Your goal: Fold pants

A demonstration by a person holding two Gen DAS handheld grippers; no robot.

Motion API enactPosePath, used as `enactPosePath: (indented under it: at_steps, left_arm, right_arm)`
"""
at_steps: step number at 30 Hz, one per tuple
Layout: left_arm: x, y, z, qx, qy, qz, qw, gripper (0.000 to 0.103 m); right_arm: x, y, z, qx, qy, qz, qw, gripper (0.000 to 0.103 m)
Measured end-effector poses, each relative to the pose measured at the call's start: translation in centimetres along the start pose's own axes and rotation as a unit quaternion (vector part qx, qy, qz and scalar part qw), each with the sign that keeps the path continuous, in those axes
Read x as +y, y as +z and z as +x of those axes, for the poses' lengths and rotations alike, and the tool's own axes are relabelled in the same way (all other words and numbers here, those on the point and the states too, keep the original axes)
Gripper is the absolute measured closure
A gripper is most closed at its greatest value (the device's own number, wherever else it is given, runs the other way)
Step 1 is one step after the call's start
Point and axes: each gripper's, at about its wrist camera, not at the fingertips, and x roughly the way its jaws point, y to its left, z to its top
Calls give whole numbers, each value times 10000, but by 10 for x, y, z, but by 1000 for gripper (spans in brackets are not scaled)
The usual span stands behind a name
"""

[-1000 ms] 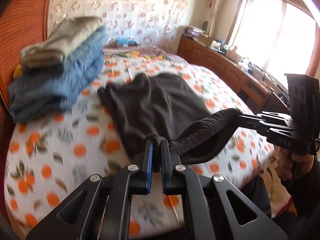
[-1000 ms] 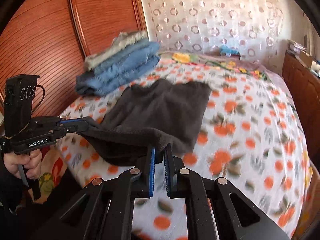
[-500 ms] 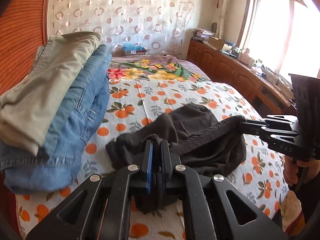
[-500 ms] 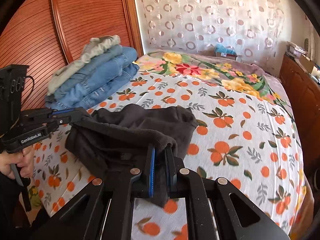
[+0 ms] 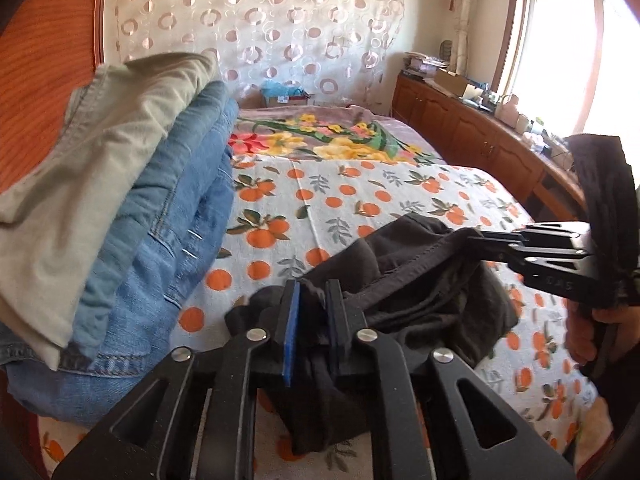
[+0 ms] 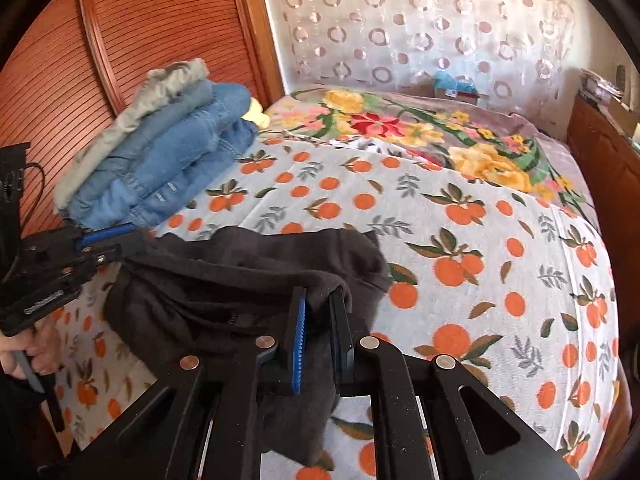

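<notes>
I hold dark pants (image 6: pixel 248 280) pinched in left gripper (image 5: pixel 312 312) and right gripper (image 6: pixel 320 320) | risk: bunched cloth folds crooked over bed (image 6: pixel 480 240).

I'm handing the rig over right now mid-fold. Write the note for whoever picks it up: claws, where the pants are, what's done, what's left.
Left claw: shut on one end of the dark pants' edge.
Right claw: shut on the other end of that edge.
Pants: bunched, partly lifted, lying on the orange-print sheet near the bed's front edge, beside the stack of folded jeans.
Done: edge gripped at both ends; a fold seems under way, cloth doubled loosely.
Left: lay the held edge down flat, release, smooth, finish folding. Probably add to the stack.
</notes>
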Motion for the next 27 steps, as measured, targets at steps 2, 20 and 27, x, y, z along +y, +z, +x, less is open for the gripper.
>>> enactPosePath:
  at_steps: [2, 20, 27]
  left_arm:
    - [-1, 0, -6, -12, -94, -16, 10000, 83]
    - [-8, -26, -12, 210, 3, 243, 9995, 67]
    - [-8, -19, 1, 292, 151, 356, 9988, 67]
  right_arm:
    - [-1, 0, 0, -37, 37, 79, 10000, 88]
    - [-12, -22, -26, -115, 193, 70, 9997, 77]
    - [-10, -19, -19, 40, 196, -130, 9997, 77]
